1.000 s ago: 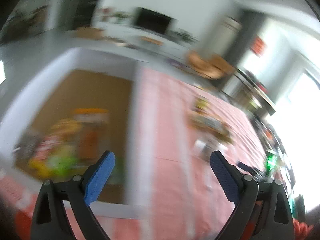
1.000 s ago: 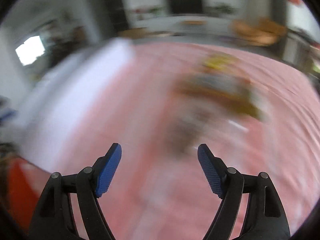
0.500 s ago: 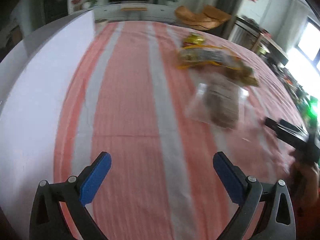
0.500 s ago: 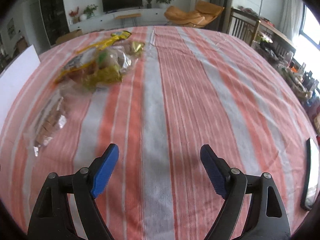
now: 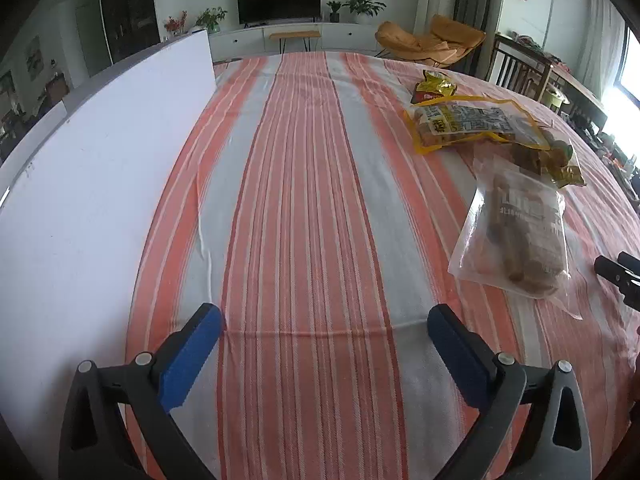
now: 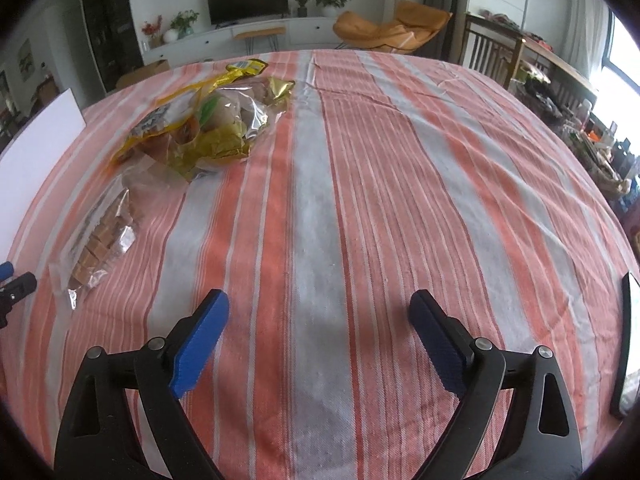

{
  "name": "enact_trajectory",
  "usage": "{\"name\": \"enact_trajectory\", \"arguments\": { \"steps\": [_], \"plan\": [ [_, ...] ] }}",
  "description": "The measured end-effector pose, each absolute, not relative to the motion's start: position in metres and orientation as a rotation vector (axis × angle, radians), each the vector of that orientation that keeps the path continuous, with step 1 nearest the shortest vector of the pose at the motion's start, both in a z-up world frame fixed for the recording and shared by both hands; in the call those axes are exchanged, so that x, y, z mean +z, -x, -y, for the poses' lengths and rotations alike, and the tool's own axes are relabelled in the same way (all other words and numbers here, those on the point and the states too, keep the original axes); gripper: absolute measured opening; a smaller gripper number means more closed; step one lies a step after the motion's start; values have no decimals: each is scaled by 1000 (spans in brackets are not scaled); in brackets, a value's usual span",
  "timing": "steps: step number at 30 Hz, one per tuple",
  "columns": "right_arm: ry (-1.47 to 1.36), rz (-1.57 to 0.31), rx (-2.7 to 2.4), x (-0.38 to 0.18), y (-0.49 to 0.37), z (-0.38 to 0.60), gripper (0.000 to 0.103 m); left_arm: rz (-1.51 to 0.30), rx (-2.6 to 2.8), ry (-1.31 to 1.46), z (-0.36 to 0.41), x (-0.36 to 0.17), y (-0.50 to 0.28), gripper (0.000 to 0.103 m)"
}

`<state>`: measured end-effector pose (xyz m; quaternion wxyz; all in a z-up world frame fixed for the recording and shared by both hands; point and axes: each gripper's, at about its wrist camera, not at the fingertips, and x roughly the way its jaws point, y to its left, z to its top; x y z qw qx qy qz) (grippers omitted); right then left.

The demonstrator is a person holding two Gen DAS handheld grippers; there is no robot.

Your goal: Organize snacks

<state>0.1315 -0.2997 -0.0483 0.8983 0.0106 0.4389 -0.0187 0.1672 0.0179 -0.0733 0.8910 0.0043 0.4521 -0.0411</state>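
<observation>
Both tools are released and carry nothing: the left gripper [image 5: 324, 330] and the right gripper [image 6: 319, 316] each hold their blue pads wide apart above bare striped cloth on the tabletop [image 5: 312, 200]. The snacks lie in a loose cluster well ahead, to the right of the left tool and to the left of the right one. Nearest you is the clear pouch [image 5: 520, 232] of brown pieces, lying flat; beyond it the yellow-edged bag [image 5: 472, 124] overlaps a crumpled clear bag [image 6: 228, 120], with a small gold packet [image 5: 434, 86] at the far end. Expect the main risk at the pick. The clear pouch offers only a thin film edge, so a flat approach may pinch the tablecloth along with it and drag the cloth, shifting the other bags. Clamping across the middle could crush the brittle-looking contents. Because the far bags overlap, lifting one is likely to pull or tip its neighbour. Both tools converge on the same cluster, and the tip of each shows at the edge of the other's view, so a collision is possible if you advance them together. The white box wall [image 5: 100, 160] stands just left of the left tool; a laden swing could strike it. A dark flat device [image 6: 626, 340] rests at the right table edge; keep clear.
</observation>
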Motion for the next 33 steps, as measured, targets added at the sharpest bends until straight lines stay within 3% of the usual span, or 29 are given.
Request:
{"name": "enact_trajectory", "arguments": {
  "steps": [33],
  "plan": [
    [-22,-910,-36,-49,-133,299,95,-942,-81,-24,-16,-73,-170,103]
  ]
}}
